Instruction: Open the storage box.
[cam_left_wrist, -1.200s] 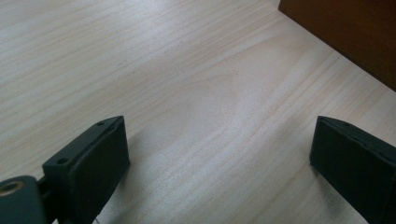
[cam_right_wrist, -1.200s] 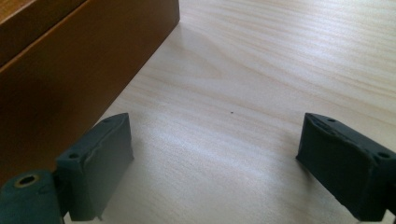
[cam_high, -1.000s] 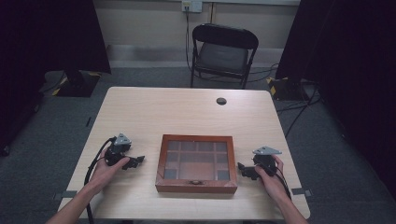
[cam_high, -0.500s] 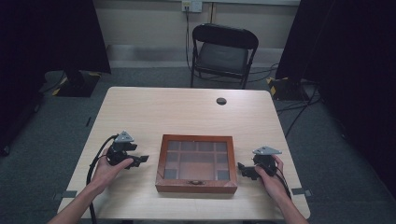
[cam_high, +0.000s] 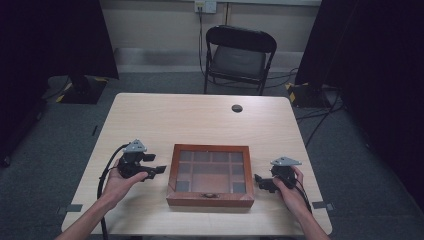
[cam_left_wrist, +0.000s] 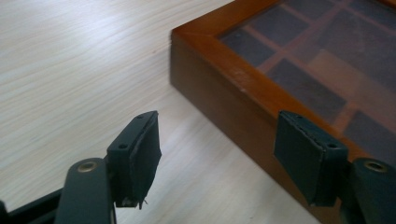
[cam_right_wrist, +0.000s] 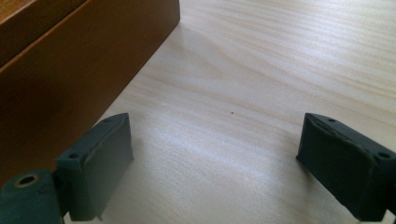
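A shallow brown wooden box (cam_high: 210, 200) with a glass lid over several compartments lies shut on the pale table (cam_high: 200, 120), a small metal clasp on its front wall. My left gripper (cam_high: 159, 170) hovers just off the box's left side, jaws open and empty. In the left gripper view the gripper (cam_left_wrist: 222, 158) points at the box's near corner (cam_left_wrist: 201, 74), and its right pad (cam_left_wrist: 306, 161) overlaps the box's rim. My right gripper (cam_high: 258, 181) is low by the box's right side, open and empty. In the right gripper view the gripper (cam_right_wrist: 224, 163) spans bare table with the box wall (cam_right_wrist: 70, 70) at its left.
A small black round cap (cam_high: 237, 108) sits on the table near the far edge. A black folding chair (cam_high: 240, 50) stands behind the table. Dark curtains flank the room. Cables (cam_high: 104, 185) trail from the grippers toward the near edge.
My left gripper has edged a little to the right, closer to the box's left side. The right gripper and the box have stayed put.
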